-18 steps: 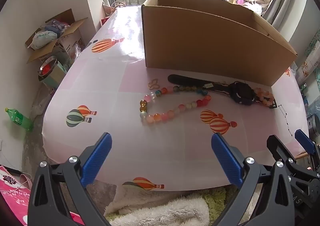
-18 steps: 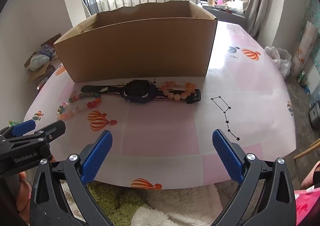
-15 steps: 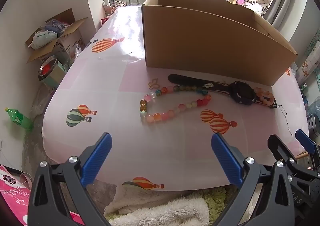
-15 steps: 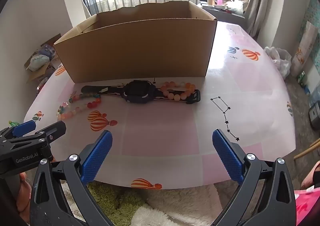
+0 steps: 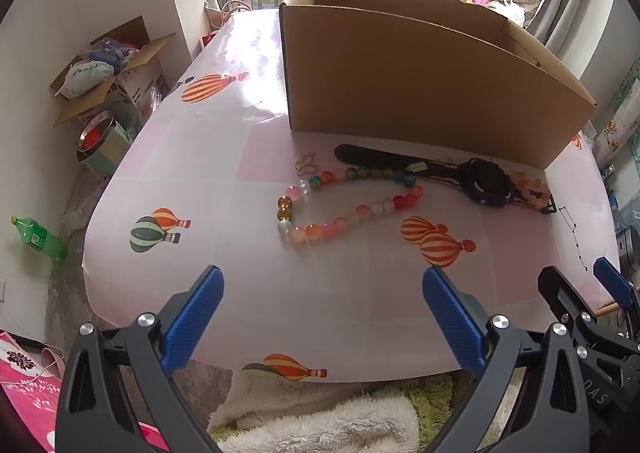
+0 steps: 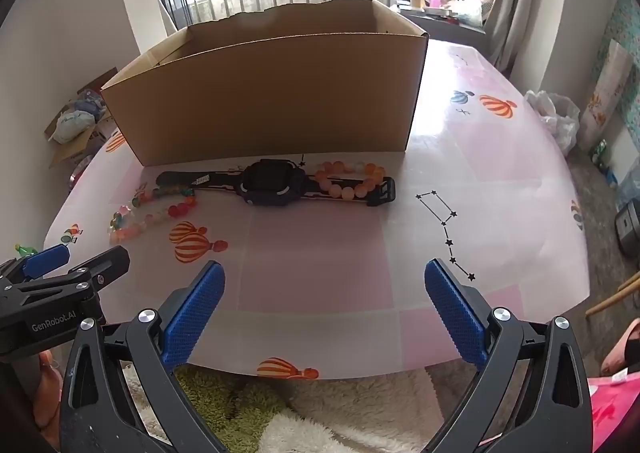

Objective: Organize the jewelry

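Observation:
A multicoloured bead necklace (image 5: 340, 205) (image 6: 150, 213) lies on the pink balloon-print table (image 5: 224, 181) (image 6: 320, 249). Beside it rests a dark watch (image 5: 486, 183) (image 6: 274, 183) with its strap flat, and an orange bead bracelet (image 5: 530, 189) (image 6: 352, 181) lies over the strap's right end. A small gold butterfly piece (image 5: 306, 167) sits left of the strap. Behind them stands an open cardboard box (image 5: 420, 81) (image 6: 272, 93). My left gripper (image 5: 322, 317) (image 6: 76, 263) and right gripper (image 6: 324, 313) (image 5: 584, 285) hover over the table's near edge, both open and holding nothing.
Below the table's near edge lie a fluffy white and green rug (image 5: 340, 417) (image 6: 280, 409). On the floor at left are a green bottle (image 5: 40, 241), a metal bowl (image 5: 96, 133) and a carton of clutter (image 5: 104, 73). A white bag (image 6: 556, 117) sits at right.

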Demonstrator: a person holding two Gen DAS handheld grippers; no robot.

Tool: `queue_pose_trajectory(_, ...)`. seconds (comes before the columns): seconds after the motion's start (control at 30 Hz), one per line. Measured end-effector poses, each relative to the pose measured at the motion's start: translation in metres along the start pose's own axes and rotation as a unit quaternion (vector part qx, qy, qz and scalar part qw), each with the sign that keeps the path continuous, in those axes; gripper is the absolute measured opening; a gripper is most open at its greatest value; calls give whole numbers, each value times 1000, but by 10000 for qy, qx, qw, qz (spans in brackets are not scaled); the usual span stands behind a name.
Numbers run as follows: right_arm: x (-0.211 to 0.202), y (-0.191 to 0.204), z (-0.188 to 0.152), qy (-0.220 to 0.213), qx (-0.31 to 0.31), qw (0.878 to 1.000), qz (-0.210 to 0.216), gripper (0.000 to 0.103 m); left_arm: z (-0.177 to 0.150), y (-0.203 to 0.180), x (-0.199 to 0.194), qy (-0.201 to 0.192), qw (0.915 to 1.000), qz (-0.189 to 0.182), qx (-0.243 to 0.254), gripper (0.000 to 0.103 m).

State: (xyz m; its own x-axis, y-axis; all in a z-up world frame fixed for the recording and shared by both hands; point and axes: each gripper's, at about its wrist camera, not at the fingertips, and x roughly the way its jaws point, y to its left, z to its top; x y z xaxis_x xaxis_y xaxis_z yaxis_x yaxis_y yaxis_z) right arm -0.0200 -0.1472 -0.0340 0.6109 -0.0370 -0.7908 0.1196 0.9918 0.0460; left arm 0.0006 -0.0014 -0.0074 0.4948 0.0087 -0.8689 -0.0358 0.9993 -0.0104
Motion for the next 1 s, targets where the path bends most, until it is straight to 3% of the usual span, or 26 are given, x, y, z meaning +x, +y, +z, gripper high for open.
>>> queue_pose_trajectory(1.0,1,-4,-5,78,-45,10000,-42,96,-1,2,-2,0,10000,-2,-5,98)
